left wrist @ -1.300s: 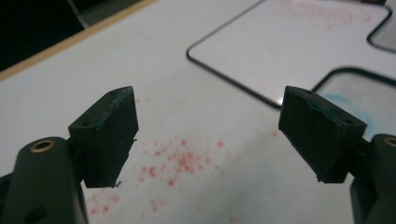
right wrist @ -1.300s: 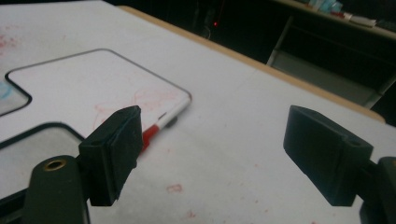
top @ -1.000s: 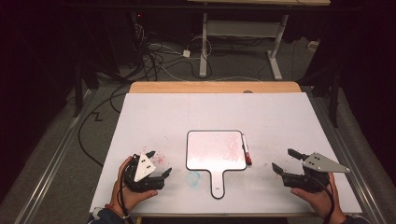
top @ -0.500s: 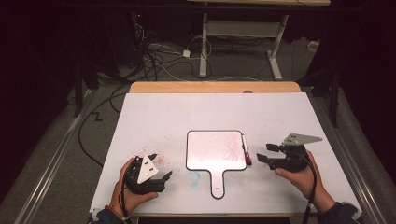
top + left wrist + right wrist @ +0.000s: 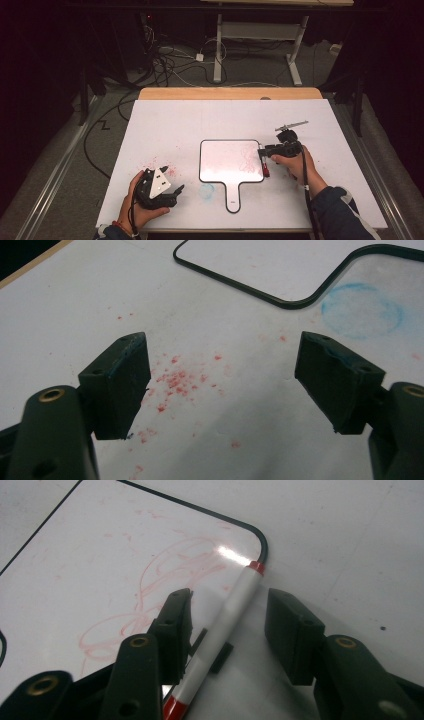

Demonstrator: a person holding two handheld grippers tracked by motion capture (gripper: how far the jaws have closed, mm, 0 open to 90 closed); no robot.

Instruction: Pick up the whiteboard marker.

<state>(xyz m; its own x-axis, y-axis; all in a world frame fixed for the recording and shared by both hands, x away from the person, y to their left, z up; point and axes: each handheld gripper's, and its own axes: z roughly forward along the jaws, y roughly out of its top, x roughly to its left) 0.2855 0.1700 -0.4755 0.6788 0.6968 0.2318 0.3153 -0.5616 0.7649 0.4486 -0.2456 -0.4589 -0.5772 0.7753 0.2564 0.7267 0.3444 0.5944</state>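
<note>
Near the worktop's (image 5: pixel 165 120) front-left corner the left hand-held gripper (image 5: pixel 167 192) rests with jaws spread and empty over red specks; it is best kept parked there. The small whiteboard (image 5: pixel 227 160) lies flat toward the front edge, its handle pointing at the person. At its right border the right hand-held gripper (image 5: pixel 227 625) has its jaws spread on either side of the marker (image 5: pixel 225 625), not yet pinching. To grip well, I judge it should centre the barrel between the jaws, close square across it, then lift straight. The marker is white-barrelled with red ends, lying along the whiteboard's right edge beside faint red scribbles (image 5: pixel 150 585).
</note>
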